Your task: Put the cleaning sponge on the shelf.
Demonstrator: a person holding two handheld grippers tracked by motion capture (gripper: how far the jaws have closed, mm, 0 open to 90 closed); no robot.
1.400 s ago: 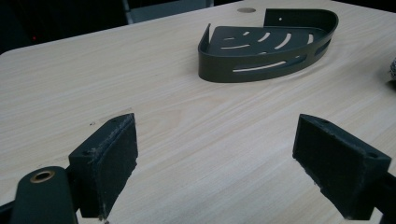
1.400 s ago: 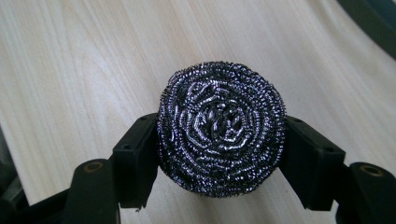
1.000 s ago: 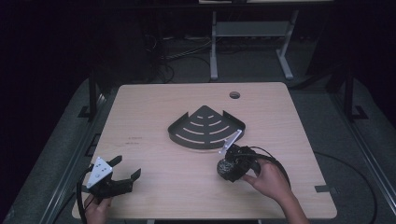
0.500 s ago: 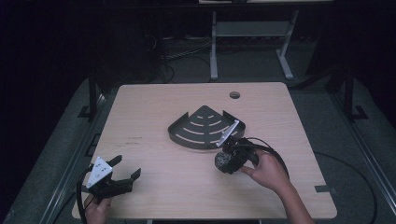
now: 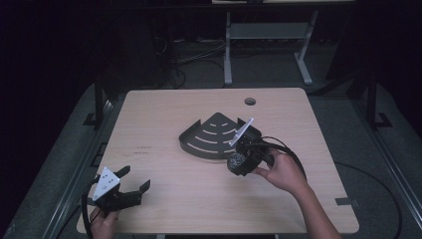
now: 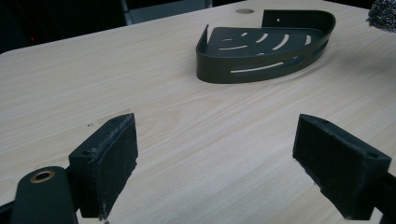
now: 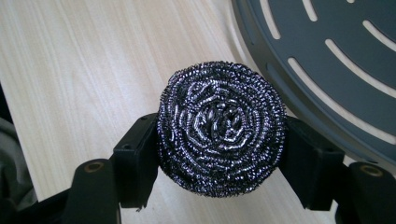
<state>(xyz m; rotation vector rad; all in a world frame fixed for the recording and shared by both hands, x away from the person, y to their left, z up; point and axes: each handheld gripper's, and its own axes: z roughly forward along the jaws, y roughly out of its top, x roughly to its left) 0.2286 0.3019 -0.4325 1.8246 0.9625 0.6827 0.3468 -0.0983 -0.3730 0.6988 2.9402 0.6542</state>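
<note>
Between the two black pads of the right hand-held gripper [image 7: 219, 154] sits a round steel scouring pad [image 7: 222, 123] — the jaws are clamped on it from both sides, and its coiled, shiny face looks straight into the right gripper view. Under it lies pale wood, and just beside it, toward the upper right of that view, curves the slotted floor of a dark corner tray [image 7: 336, 56]. From the high view, the same hand-held gripper [image 5: 238, 162] hovers at the tray's near right edge, the scouring pad [image 5: 236, 161] at its tip, just outside the tray [image 5: 209, 137] and not inside it; whether the pad touches the bench cannot be told. A hand [image 5: 281, 172] grips the tool from the right, and a black cable [image 5: 283, 147] loops over behind it.

Well apart, at the near left corner of the bench [image 5: 174, 107], the left hand-held gripper [image 5: 135, 180] rests low with its jaws spread wide and nothing between them — the left gripper view shows bare wood between the two pads [image 6: 109, 161] and the fan-shaped tray [image 6: 266, 46] farther off, its rim upright and its slots open. A small round hole [image 5: 250, 101] sits in the bench near the far edge, beyond the tray.
</note>
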